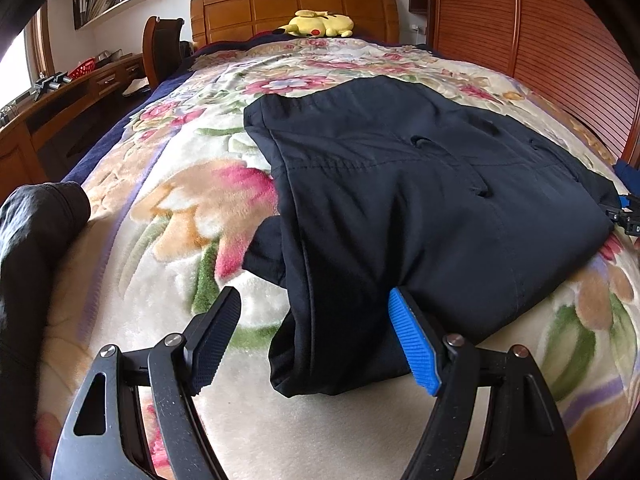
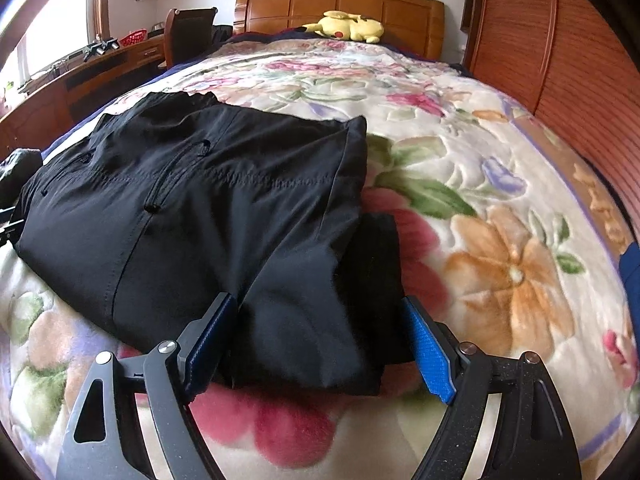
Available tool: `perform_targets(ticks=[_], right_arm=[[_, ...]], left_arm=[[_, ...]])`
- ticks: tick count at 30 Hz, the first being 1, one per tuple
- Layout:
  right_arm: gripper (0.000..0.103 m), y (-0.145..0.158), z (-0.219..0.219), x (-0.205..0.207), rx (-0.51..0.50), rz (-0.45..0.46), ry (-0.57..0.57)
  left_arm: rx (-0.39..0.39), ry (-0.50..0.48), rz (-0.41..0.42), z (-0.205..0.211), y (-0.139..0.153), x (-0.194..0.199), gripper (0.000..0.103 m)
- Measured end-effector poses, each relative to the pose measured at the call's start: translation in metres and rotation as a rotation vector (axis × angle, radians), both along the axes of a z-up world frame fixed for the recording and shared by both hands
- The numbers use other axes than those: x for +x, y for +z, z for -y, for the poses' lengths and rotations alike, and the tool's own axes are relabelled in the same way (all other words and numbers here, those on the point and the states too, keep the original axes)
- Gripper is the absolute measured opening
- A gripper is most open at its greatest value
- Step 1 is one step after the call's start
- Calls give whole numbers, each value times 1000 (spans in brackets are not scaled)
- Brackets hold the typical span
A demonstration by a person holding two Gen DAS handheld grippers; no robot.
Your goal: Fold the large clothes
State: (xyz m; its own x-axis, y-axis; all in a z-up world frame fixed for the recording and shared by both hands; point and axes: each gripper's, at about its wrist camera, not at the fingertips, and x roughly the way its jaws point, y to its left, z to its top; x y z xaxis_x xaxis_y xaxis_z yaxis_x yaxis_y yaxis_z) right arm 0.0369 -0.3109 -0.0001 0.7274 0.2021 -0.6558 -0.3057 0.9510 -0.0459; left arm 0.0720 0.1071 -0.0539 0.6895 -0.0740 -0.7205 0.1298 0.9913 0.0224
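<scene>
A pair of black trousers [image 1: 400, 184] lies folded on the floral blanket [image 1: 168, 208], waistband toward the headboard. My left gripper [image 1: 313, 294] is open over the garment's near left corner. Its blue pad rests against the cloth, while its black pad stands clear over the blanket. In the right wrist view the same trousers [image 2: 208, 200] fill the left half. My right gripper [image 2: 316, 300] is open astride their near right corner, with the folded cloth between its fingers. Each gripper shows at the other view's edge: the right gripper [image 1: 628, 216], the left gripper [image 2: 8, 224].
A yellow plush toy [image 1: 320, 24] lies by the wooden headboard [image 1: 292, 4]. A dark jacket [image 1: 32, 240] is bunched at the bed's near left. A desk [image 1: 60, 100] with a chair [image 1: 160, 52] runs along the left, and a slatted wooden wardrobe [image 1: 540, 40] along the right.
</scene>
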Motion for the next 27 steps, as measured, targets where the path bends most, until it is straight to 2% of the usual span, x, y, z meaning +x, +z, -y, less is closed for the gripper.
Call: perform_targets(ticks=[8, 11, 13, 15, 16, 17, 19, 21, 22, 24, 27], right_arm=[[84, -4, 4, 7, 33, -31, 10], [84, -6, 1, 8, 20, -31, 7], [84, -7, -1, 9, 12, -30, 7], [84, -7, -2, 9, 9, -33, 8], [84, -7, -2, 9, 8, -35, 9], [82, -7, -3, 10, 8, -38, 13], [76, -7, -4, 11, 21, -50, 34], [63, -7, -3, 12, 45, -68, 62], [61, -7, -3, 12, 56, -73, 72], [42, -4, -4, 9, 54, -64, 91], [28, 5, -16, -10, -35, 22, 76]], left_arm=[[0, -4, -9, -1, -1, 1, 77], [-32, -5, -2, -6, 3, -1, 75], [-72, -21, -5, -10, 6, -3, 62], [-92, -41, -27, -10, 5, -2, 56], [-101, -55, -44, -8, 4, -1, 47], [-107, -69, -57, -7, 4, -1, 44], [-92, -82, -60, -1, 5, -2, 26], [-61, -81, -58, 5, 6, -3, 15], [-49, -80, -56, 8, 7, -4, 10], [-43, -71, -46, 9, 10, -6, 9], [-53, -70, -20, 7, 19, -13, 5]])
